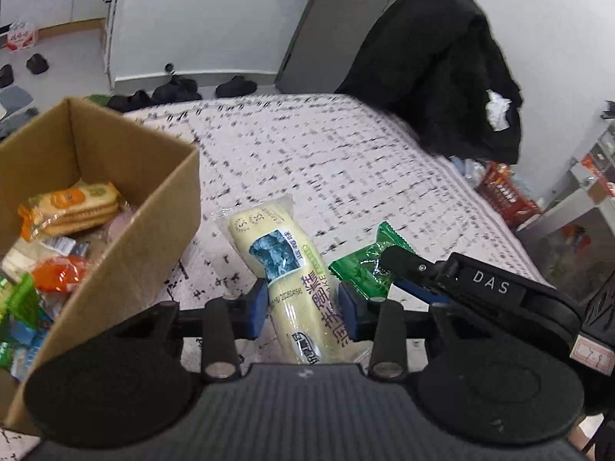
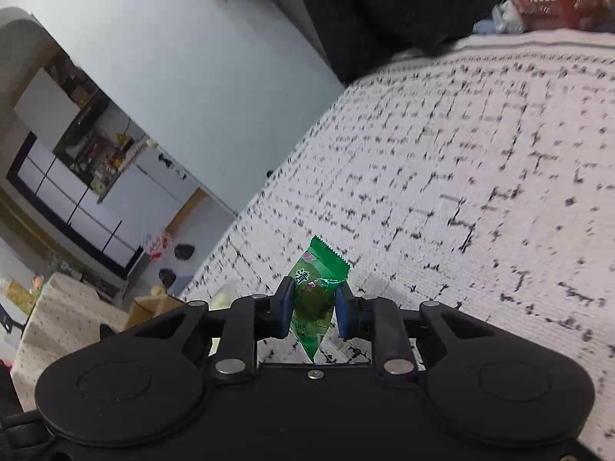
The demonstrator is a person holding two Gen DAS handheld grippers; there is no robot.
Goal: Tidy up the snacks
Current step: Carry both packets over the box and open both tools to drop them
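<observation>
Closest to the lens, left gripper (image 1: 303, 303), blue pads pinching pale cake roll packet (image 1: 286, 265) across its middle, lifted clear of patterned cloth (image 1: 346, 153). Largest thing and landmark: cardboard box (image 1: 115, 230), open-topped, already holding biscuit packs and other wrapped snacks. Just right of box's near corner, cake roll packet; further right of box, beyond that packet, right gripper (image 2: 313, 307), pads pressed onto small green candy packet (image 2: 313, 288), likewise off the cloth. Far behind box, dark coat (image 1: 442, 69) draped at cloth's far edge; well right of box, red basket (image 1: 503, 192) off the cloth's edge. Long axis of cake roll packet running along the gripper's fingers, crimped far end pointing away from the lens and tilted slightly toward the box, near end tucked under the gripper body. Green candy packet standing near-upright in right wrist view, serrated end up and away, pointed end down toward the gripper. Risks, as a judgement: slick wrapper sliding out of a mid-body pinch if swung fast; soft cake squashed by too firm a squeeze; long packet's far end catching the box's rim if brought over too low; both grippers crowding the same opening and knocking together; small packet twisting free from its light hold
</observation>
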